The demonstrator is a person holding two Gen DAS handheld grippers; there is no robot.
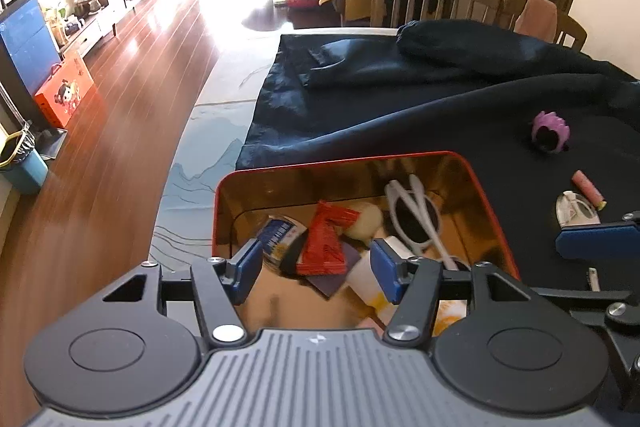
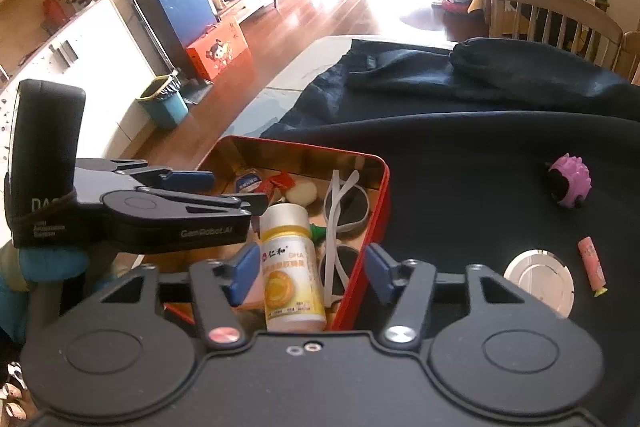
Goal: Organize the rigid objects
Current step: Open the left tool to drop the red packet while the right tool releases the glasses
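A: The red tin (image 1: 496, 211) is seen low in the centre of the left wrist view, its gold inside lit up. Several things are already held in it: white sunglasses (image 1: 416, 223) toward the right of the tin, a red packet (image 1: 326, 241) in the middle, a small blue-and-white packet (image 1: 278, 235) to the left of that, and a pale round piece (image 1: 366, 221) just above the red packet.

B: And the left gripper (image 1: 316, 267)?

A: Its jaws are parted over the tin, and nothing is pressed between the blue pads. They are shown spread well apart.

B: In the right wrist view, the right gripper (image 2: 310, 273) is likewise seen with its jaws apart. A white bottle with a yellow label (image 2: 290, 267) is framed between them, lying inside the tin at the lower centre, but it is not touched by either pad. The sunglasses (image 2: 344, 211) are found just right of the bottle.

A: What is left outside?

B: On the dark cloth (image 2: 460, 163), right of the tin, a purple spiky toy (image 2: 570, 185) is placed at the right edge, a white round disc (image 2: 538, 277) lower down, and a pink tube (image 2: 591, 265) just beside the disc. The left gripper is seen at the left of the frame, reaching over the tin
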